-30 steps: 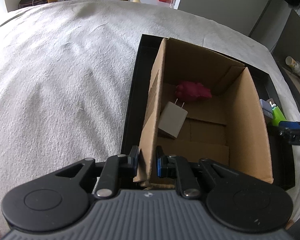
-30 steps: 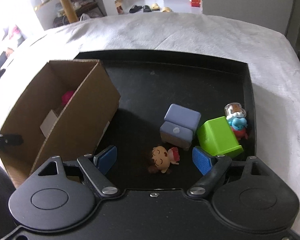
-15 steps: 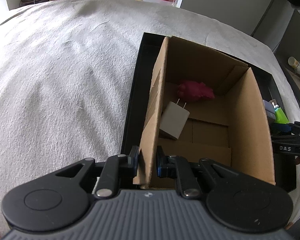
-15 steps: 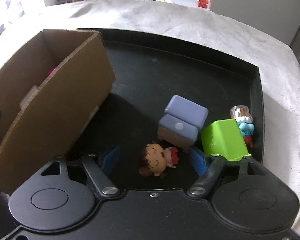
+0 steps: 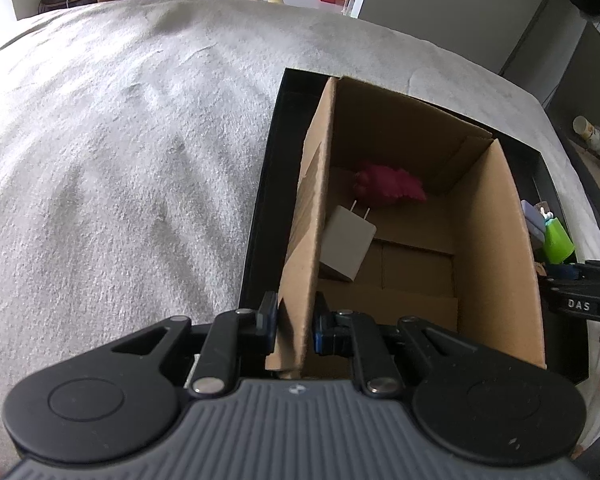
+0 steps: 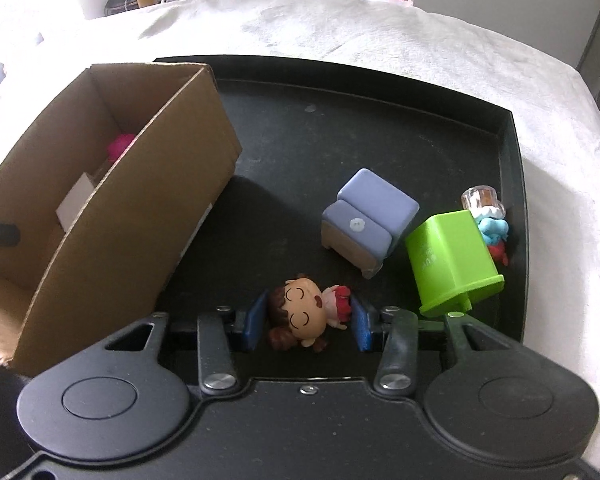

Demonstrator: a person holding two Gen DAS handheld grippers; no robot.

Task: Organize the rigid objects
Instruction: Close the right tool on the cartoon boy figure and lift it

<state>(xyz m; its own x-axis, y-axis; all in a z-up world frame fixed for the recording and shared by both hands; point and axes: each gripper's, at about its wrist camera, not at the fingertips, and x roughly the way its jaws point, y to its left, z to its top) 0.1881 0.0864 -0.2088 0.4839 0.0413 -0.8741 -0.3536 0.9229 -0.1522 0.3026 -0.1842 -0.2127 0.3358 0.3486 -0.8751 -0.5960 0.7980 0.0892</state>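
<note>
Left wrist: unchanged; the left claw (image 5: 294, 322) stays clamped on the box (image 5: 300, 264) wall, steadying it on the tray (image 5: 268, 184). Right wrist: the right claw (image 6: 306, 322) has narrowed and is closing around the doll (image 6: 302, 312); pads not yet pressing. Centre on the head before lifting.

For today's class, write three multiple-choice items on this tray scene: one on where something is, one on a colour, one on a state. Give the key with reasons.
1. Where is the white charger?
A. inside the cardboard box
B. on the blanket
C. on the toy sofa

2. What colour is the toy bin lying on the black tray?
A. red
B. green
C. yellow

3. What is the left gripper doing?
A. hanging open over the blanket
B. clamping the box wall
C. holding the charger

Key: 1 A, it leans against the box's inner wall. 2 B, its body is bright green. 3 B, its pads pinch the cardboard edge.
</note>
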